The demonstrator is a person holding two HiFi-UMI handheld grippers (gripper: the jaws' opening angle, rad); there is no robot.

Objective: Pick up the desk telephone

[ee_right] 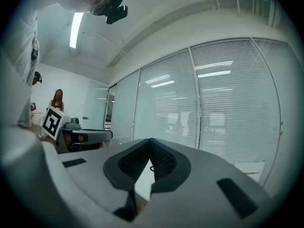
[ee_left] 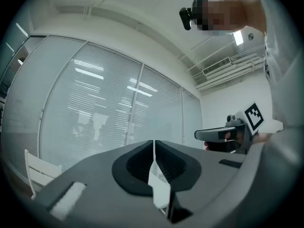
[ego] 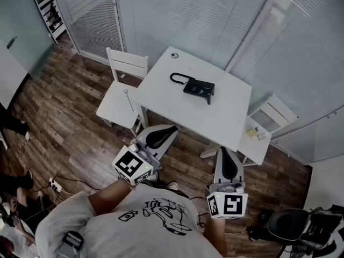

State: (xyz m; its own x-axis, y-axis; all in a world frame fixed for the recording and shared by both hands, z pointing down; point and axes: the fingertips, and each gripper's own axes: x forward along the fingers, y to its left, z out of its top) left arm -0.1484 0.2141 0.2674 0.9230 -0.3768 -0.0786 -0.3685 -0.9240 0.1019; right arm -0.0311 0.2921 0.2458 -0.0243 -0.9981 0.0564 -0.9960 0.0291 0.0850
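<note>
Black desk telephone point(ego: 199, 86): untouched on white square surface point(ego: 226, 117). Left gripper point(ego: 171, 129), right gripper point(ego: 223, 152): pressed together, empty, well short. Pickup pending.

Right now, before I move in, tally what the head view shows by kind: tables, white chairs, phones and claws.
Table: 1
White chairs: 2, left chair and right chair
Desk telephone: 1
Claws: 2, left claw and right claw, both shut and empty
Total: 6
</note>
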